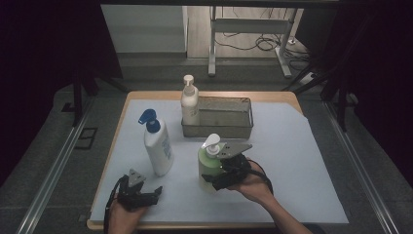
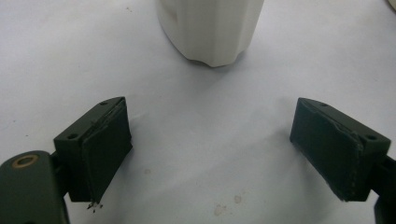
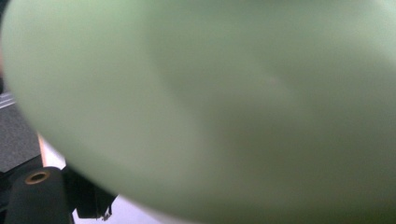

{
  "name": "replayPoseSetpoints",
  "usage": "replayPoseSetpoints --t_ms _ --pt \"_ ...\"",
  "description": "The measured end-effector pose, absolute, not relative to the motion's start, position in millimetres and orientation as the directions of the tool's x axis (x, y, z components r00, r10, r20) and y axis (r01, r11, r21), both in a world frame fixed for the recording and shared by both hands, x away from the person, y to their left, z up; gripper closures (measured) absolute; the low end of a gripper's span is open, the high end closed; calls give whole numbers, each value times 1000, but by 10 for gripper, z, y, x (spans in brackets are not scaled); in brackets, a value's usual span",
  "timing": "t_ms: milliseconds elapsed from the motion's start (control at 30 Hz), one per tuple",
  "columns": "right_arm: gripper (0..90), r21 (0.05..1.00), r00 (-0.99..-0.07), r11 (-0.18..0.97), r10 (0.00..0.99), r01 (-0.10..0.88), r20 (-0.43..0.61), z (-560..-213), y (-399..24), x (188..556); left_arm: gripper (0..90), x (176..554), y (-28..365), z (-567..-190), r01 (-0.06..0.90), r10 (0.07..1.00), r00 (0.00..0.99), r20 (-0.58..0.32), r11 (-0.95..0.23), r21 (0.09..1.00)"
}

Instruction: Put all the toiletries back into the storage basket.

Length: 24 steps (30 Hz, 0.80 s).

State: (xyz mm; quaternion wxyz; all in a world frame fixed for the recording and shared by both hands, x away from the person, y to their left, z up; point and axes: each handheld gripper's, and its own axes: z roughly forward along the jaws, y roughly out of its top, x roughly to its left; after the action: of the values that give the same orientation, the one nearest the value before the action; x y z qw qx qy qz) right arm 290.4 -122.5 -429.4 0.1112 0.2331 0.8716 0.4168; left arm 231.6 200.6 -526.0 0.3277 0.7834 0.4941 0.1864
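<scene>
A light green pump bottle (image 1: 208, 168) stands upright on the white sheet at the front middle. My right gripper (image 1: 217, 171) comes from the right and is shut on its body. In the right gripper view the green bottle (image 3: 210, 102) looms blurred and very close, with one black finger (image 3: 91, 201) at the lower left. My left gripper (image 1: 141, 187) rests low at the front left, open with nothing between its fingers. In the left gripper view the left gripper (image 2: 210, 149) faces the base of a white bottle (image 2: 210, 28), a short way ahead.
The white bottle with a blue pump (image 1: 158, 148) stands left of the green one. A metal mesh basket (image 1: 234, 127) sits at the back middle. A white pump bottle (image 1: 189, 105) stands at its left end. The white sheet (image 1: 292, 161) covers the wooden table.
</scene>
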Motion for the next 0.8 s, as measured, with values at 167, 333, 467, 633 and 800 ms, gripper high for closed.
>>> replayPoseSetpoints --t_ms 167,333,467,633,800 --pt "124 784 -850 525 526 331 7 -4242 -1286 2961 121 2316 2003 -5261 651 897 441 -34 -294 700" --pt "124 786 -835 514 550 343 5 -4196 -1344 3034 121 2316 2006 -5260 652 896 443 -31 -297 698" --pt "124 785 -822 510 570 352 -1 -4174 -1375 3104 120 2316 2006 -5260 651 896 443 -31 -298 698" --pt "124 787 -808 502 589 358 -8 -4142 -1405 3192 121 2316 2006 -5261 651 896 443 -31 -298 698" --pt "124 788 -795 496 606 364 -14 -4111 -1431 3273 121 2315 2004 -5262 651 897 441 -33 -295 700"
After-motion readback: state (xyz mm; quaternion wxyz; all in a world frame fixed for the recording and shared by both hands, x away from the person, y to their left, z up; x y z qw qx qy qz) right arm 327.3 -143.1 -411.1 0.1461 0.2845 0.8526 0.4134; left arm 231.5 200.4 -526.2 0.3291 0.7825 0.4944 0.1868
